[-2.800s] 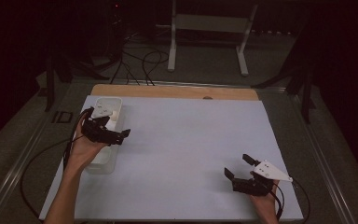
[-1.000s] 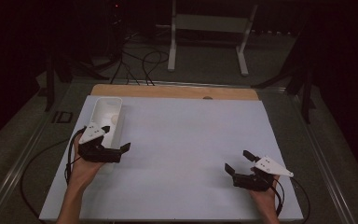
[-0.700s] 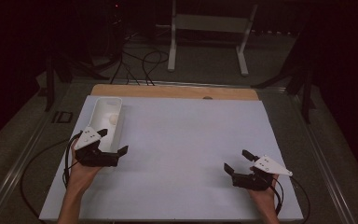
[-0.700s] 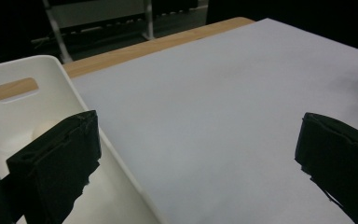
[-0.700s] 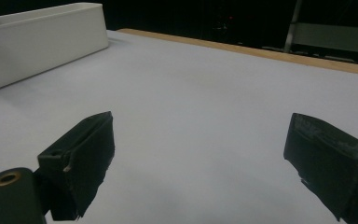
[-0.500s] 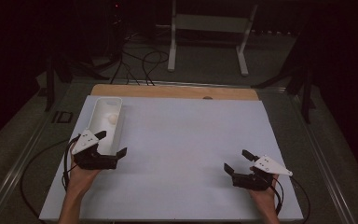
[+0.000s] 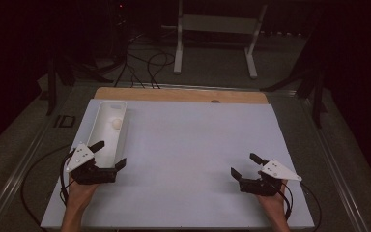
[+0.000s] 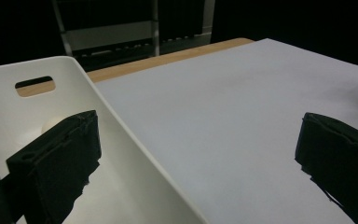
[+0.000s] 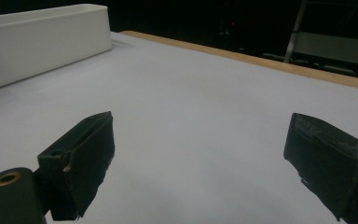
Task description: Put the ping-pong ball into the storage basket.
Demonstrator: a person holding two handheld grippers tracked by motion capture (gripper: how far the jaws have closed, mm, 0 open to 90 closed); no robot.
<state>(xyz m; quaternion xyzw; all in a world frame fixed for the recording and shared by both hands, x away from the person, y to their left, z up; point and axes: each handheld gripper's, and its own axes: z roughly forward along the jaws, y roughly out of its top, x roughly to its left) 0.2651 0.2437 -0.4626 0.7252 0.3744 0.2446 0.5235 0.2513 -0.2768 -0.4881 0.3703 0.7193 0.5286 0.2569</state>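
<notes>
A long white bin (image 7: 112, 102) lies at the left of the white mat (image 7: 188, 140), with a small pale ball (image 7: 117, 123) resting in its far half. My left gripper (image 7: 108, 154) hovers at the bin's near end, open and holding nothing. One jaw is over the bin, the other over the mat beside it. In the left gripper view the ball (image 8: 50, 124) peeks out behind the left jaw inside the bin (image 8: 121, 154), and the gripper (image 8: 196, 158) stands wide. My right gripper (image 7: 245, 165) rests open at the near right, over bare mat (image 9: 205, 107).
A wooden strip (image 7: 183, 94) borders the mat's far edge. Cables (image 7: 145, 63) and a white stand (image 7: 217, 29) are on the dark floor beyond. The bin (image 9: 42, 37) sits far left in the right gripper view. Each gripper trails a cable off the near edge.
My left gripper has drawn back from above the bin's middle toward the near edge, open. The ball now lies uncovered in the bin. The right gripper has hardly moved.
</notes>
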